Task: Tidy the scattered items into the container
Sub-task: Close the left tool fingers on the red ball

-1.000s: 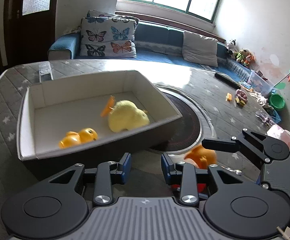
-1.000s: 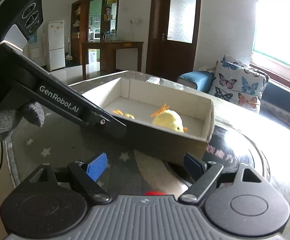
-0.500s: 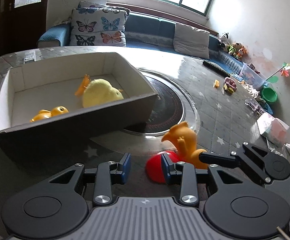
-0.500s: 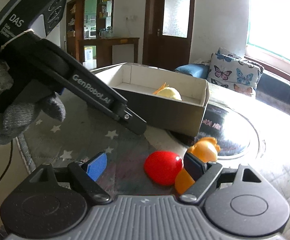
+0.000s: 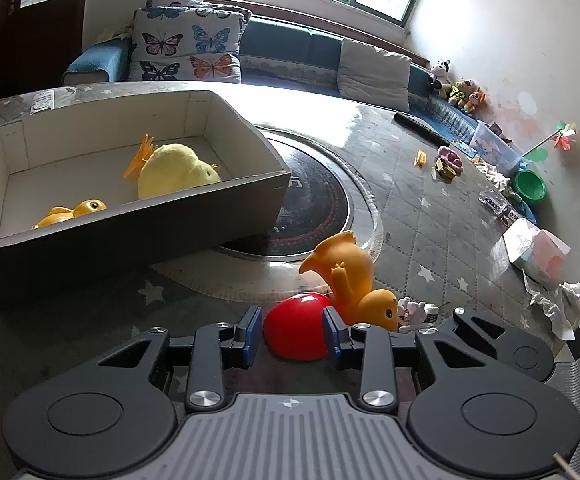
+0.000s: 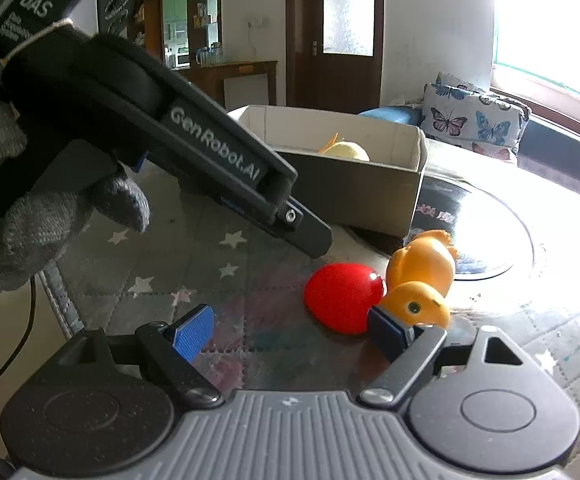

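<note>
Red egg-shaped toy (image 5: 296, 330) lay on the surface, near side of the box, outside it. I had my left tongs (image 5: 290, 332) straddling it: one blue pad just off its left flank, the other at its right flank, gap narrow but I couldn't tell if the pads actually touched. Not lifted, it sat on the star-print cloth. Its long axis ran roughly left-right across the left tongs' mouth, so the pads faced its ends; from the right wrist view the same toy (image 6: 344, 298) looked wider than tall.

Touching it on the right: orange duck (image 5: 350, 280), tipped over, head down toward me, tail up and far. My right tongs (image 6: 290, 334) were spread wide, holding nothing, the right-hand pad sitting just beside the duck's head (image 6: 416, 304). So left tongs were nearer the red toy, right tongs nearer the duck.

Box (image 5: 130, 232) sat far-left of both toys, open top. Already inside: yellow plush chick (image 5: 176, 172) mid-floor, small orange duck (image 5: 72, 214) against the near wall. Two in, two out on the surface.

My judgement: the coming move turned on the left tongs closing across the red toy, then carrying it far-left over the near wall. Smooth rounded shell, might squirt out. Duck leaning on it could roll when the support went.
</note>
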